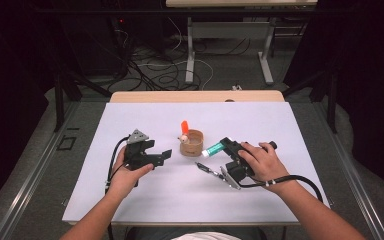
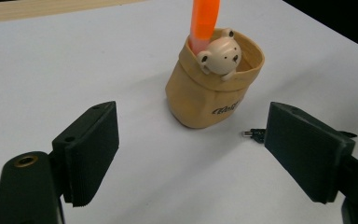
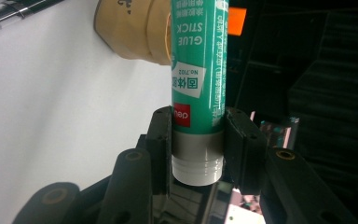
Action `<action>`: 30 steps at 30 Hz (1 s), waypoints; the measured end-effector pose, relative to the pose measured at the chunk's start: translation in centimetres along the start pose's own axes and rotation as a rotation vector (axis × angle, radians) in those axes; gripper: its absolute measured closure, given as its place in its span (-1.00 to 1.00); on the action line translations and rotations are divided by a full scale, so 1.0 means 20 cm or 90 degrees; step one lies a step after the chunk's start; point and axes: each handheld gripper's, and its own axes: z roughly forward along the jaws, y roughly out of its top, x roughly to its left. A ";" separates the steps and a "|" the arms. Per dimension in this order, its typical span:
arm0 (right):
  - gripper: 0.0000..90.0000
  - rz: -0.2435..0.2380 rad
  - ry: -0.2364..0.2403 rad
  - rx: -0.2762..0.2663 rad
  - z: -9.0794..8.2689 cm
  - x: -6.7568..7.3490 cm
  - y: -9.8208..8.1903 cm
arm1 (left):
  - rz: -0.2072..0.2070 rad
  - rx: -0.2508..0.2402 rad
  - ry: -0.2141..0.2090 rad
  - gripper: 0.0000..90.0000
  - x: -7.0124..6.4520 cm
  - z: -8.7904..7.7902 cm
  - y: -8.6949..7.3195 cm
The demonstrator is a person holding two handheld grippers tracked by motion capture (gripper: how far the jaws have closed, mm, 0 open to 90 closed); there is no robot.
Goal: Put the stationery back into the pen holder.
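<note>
From above, the right gripper (image 1: pixel 223 145) carries a green glue stick (image 1: pixel 213 149) lying nearly level, its long axis aimed left toward the tan holder (image 1: pixel 192 143) standing mid-worktop (image 1: pixel 130 200), with a small gap between the stick's tip and the holder's wall. An orange marker (image 1: pixel 184 126) already stands in that holder, and a black pen (image 1: pixel 206 169) lies loose just in front of the right hand. The left gripper (image 1: pixel 161 156) waits on the holder's other side, a little farther off. Its own view shows the fingers (image 2: pixel 91 151) spread wide with nothing between them, facing the holder (image 2: pixel 205 100) with its bear figure (image 2: pixel 220 57). In the right gripper view the fingers (image 3: pixel 161 135) clamp the glue stick (image 3: pixel 200 70) near its grey base, the tube running straight away past the holder's rim (image 3: pixel 135 35). I'd judge the stick must tip upright before going in.
</note>
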 end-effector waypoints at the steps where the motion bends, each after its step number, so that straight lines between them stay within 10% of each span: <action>1: 0.45 -0.020 0.005 0.000 -0.01 -0.01 0.01 | 0.008 -0.006 0.003 -0.60 0.00 0.00 0.00; 15: 0.45 -0.179 -0.024 -0.020 -0.05 0.04 0.13 | 0.045 0.013 -0.067 -0.58 -0.14 0.01 0.04; 25: 0.45 -0.230 -0.039 -0.058 -0.06 0.07 0.19 | 0.043 0.053 -0.142 -0.55 -0.24 0.03 0.07; 26: 0.45 -0.236 -0.022 -0.013 -0.08 0.07 0.20 | 0.049 0.060 -0.150 -0.55 -0.25 0.03 0.08; 28: 0.45 -0.222 -0.054 -0.107 -0.04 0.09 0.19 | 0.057 0.071 -0.160 -0.49 -0.27 0.04 0.09; 30: 0.45 -0.248 -0.020 0.011 -0.10 0.08 0.22 | 0.063 0.083 -0.168 -0.48 -0.29 0.05 0.11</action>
